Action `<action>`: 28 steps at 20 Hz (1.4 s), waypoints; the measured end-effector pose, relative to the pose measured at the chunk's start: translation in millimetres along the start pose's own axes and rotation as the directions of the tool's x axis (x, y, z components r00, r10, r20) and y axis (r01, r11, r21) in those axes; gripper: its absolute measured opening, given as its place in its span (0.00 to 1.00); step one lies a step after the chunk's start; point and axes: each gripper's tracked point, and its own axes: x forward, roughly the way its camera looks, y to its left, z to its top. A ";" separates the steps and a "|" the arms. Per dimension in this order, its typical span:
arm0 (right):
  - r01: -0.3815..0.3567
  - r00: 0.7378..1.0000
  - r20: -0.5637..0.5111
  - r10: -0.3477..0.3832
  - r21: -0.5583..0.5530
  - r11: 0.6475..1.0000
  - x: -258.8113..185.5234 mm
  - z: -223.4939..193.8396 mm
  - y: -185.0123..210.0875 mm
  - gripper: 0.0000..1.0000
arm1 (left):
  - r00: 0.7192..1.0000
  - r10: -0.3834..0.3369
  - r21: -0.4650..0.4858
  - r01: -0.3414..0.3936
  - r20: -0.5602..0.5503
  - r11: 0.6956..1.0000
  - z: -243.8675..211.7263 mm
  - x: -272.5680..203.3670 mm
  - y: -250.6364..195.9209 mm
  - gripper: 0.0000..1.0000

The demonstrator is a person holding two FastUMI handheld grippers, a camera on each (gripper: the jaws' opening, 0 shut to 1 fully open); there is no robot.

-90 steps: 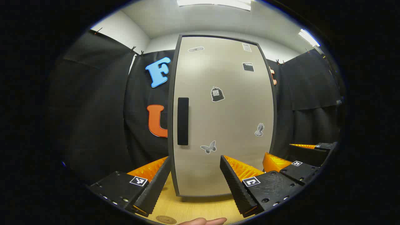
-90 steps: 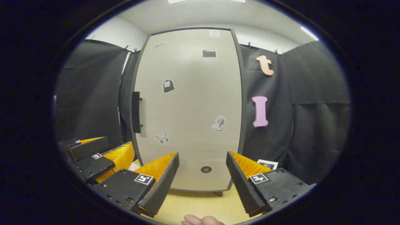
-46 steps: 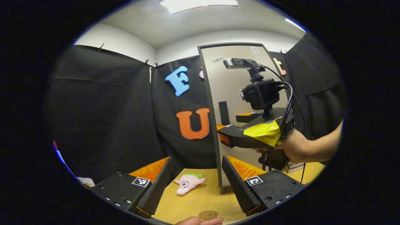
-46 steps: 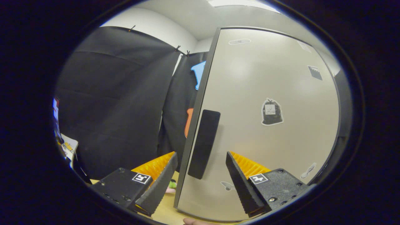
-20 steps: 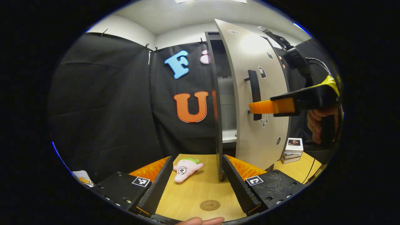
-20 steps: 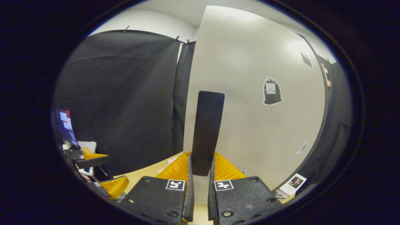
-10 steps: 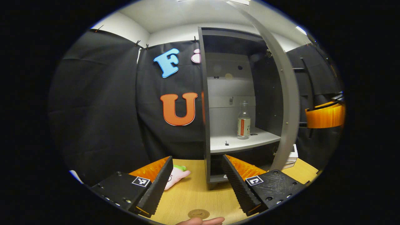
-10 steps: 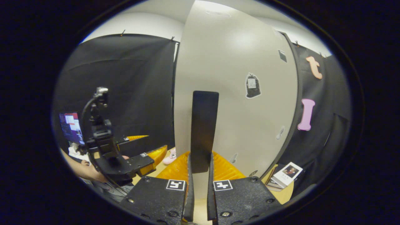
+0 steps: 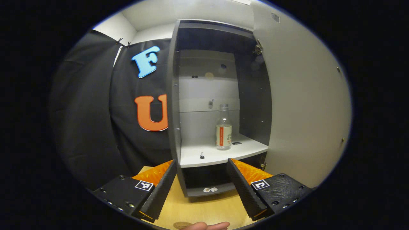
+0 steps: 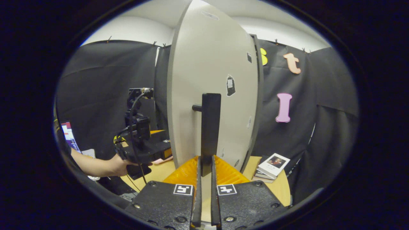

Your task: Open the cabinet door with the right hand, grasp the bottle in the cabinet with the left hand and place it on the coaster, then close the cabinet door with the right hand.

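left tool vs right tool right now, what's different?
The left tool is open, its fingers spread and gripping nothing; the right tool is shut on the door handle. The left tool faces the open cabinet and the bottle on its shelf; the right tool faces the cabinet door, swung wide. Both are hand-held.

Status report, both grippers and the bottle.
Right gripper shut on door handle, door open. Left gripper open, short of cabinet. Bottle upright on shelf, path clear.

Left gripper view faces open cabinet (image 9: pixel 220 95); right gripper view close on door (image 10: pixel 211 95).
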 end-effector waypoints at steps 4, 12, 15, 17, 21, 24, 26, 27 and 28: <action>0.056 0.998 0.010 -0.057 0.054 0.997 -13.5 -4.4 -21.8 0.13 | 0.997 -0.072 0.006 0.072 0.013 0.997 7.3 34.3 -40.3 0.95; 0.101 0.994 0.021 -0.106 0.168 0.981 -23.8 -9.7 -64.9 0.48 | 0.996 -0.055 0.047 0.051 0.071 0.998 28.8 116.0 -71.6 0.95; 0.188 0.981 0.028 -0.193 0.118 0.975 -31.9 -8.6 -86.6 0.56 | 0.997 0.000 0.028 -0.002 0.073 1.000 32.1 149.2 -64.6 0.95; 0.240 0.968 0.045 -0.246 0.117 0.964 -38.3 -6.9 -102.8 0.70 | 0.997 0.044 0.000 -0.044 0.059 0.999 31.4 172.4 -54.9 0.95; 0.359 0.924 0.077 -0.375 0.169 0.918 -59.2 -3.1 -145.4 0.90 | 0.996 0.085 -0.069 -0.084 0.007 0.994 22.2 218.4 -41.7 0.95; 0.421 0.889 0.090 -0.448 0.222 0.879 -74.3 -2.7 -172.5 0.89 | 0.995 0.104 -0.067 -0.105 -0.009 0.992 15.4 243.4 -41.0 0.96; 0.367 0.905 0.117 -0.409 0.273 0.889 -71.7 2.9 -163.3 0.89 | 0.994 0.108 -0.043 -0.108 -0.006 0.993 11.5 257.0 -44.2 0.96; 0.356 0.909 0.120 -0.399 0.274 0.893 -68.9 2.9 -159.1 0.89 | 0.994 0.110 -0.035 -0.111 -0.012 0.993 11.6 265.1 -47.3 0.96; 0.356 0.914 0.105 -0.392 0.259 0.898 -65.2 -3.2 -158.3 0.89 | 0.992 0.123 -0.023 -0.123 -0.026 0.992 9.7 271.5 -48.1 0.96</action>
